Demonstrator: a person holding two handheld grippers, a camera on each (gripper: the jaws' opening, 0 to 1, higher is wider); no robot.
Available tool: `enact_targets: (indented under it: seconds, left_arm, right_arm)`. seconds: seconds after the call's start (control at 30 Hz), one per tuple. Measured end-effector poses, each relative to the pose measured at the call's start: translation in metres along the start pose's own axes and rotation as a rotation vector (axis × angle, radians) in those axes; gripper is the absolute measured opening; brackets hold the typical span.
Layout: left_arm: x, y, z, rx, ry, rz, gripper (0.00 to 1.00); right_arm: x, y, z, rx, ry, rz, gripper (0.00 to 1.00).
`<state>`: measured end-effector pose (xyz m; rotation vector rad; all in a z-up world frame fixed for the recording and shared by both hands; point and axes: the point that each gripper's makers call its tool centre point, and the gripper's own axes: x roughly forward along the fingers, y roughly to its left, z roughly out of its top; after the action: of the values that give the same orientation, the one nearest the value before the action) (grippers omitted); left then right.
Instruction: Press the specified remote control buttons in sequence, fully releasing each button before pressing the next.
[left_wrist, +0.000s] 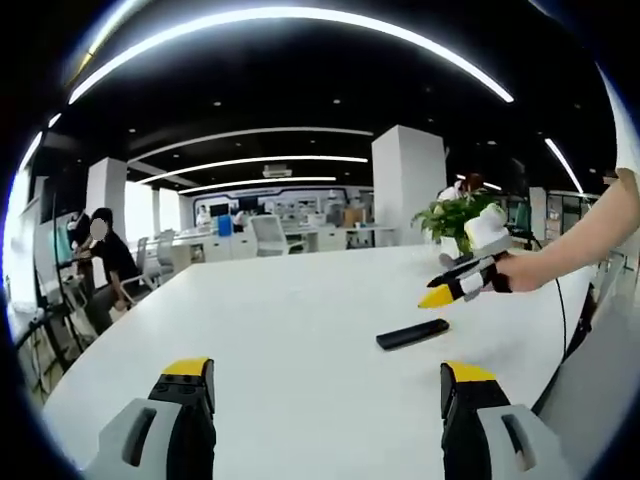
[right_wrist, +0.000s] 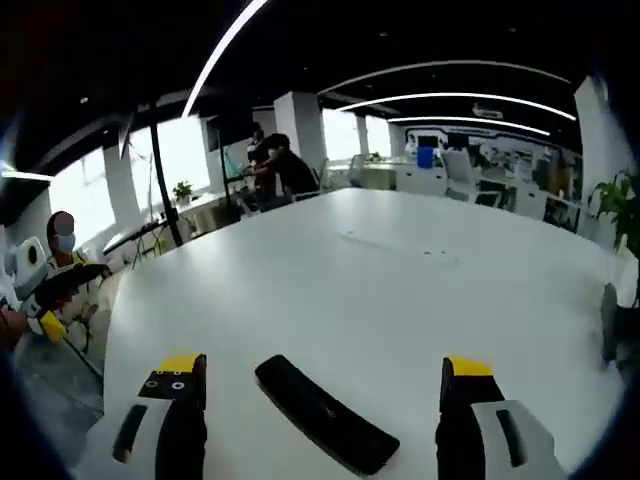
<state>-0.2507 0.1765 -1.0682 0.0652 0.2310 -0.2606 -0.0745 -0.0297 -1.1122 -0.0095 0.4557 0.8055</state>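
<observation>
A black remote control (left_wrist: 412, 334) lies flat on the white table (left_wrist: 290, 330), ahead and to the right of my left gripper (left_wrist: 328, 385), whose yellow-tipped jaws stand wide open with nothing between them. My right gripper (left_wrist: 440, 295), held by a person's hand, hovers just above and beyond the remote. In the right gripper view the remote (right_wrist: 325, 415) lies diagonally between the spread jaws of my right gripper (right_wrist: 322, 375), which is open and holds nothing. Whether it touches the remote I cannot tell. My left gripper (right_wrist: 48, 318) shows at the far left, off the table's edge.
A potted plant (left_wrist: 455, 215) stands near the table's far right corner. People sit at desks beyond the table (right_wrist: 380, 290). Chairs and white pillars fill the office behind. The table's near edge runs close to both grippers.
</observation>
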Motion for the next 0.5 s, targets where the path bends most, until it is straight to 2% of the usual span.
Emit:
enact_targets:
  seconds: [0.13, 0.27, 0.5]
  left_arm:
    - [0.0, -0.003, 0.0, 0.007, 0.002, -0.014, 0.95]
    - [0.0, -0.004, 0.001, 0.002, 0.001, -0.016, 0.96]
    - [0.0, -0.003, 0.001, 0.0, 0.001, -0.012, 0.96]
  right_arm:
    - [-0.012, 0.007, 0.001, 0.086, -0.045, -0.004, 0.99]
    - [-0.03, 0.014, 0.001, 0.087, -0.071, -0.022, 0.99]
    - [-0.068, 0.018, 0.007, 0.126, -0.161, -0.083, 0.99]
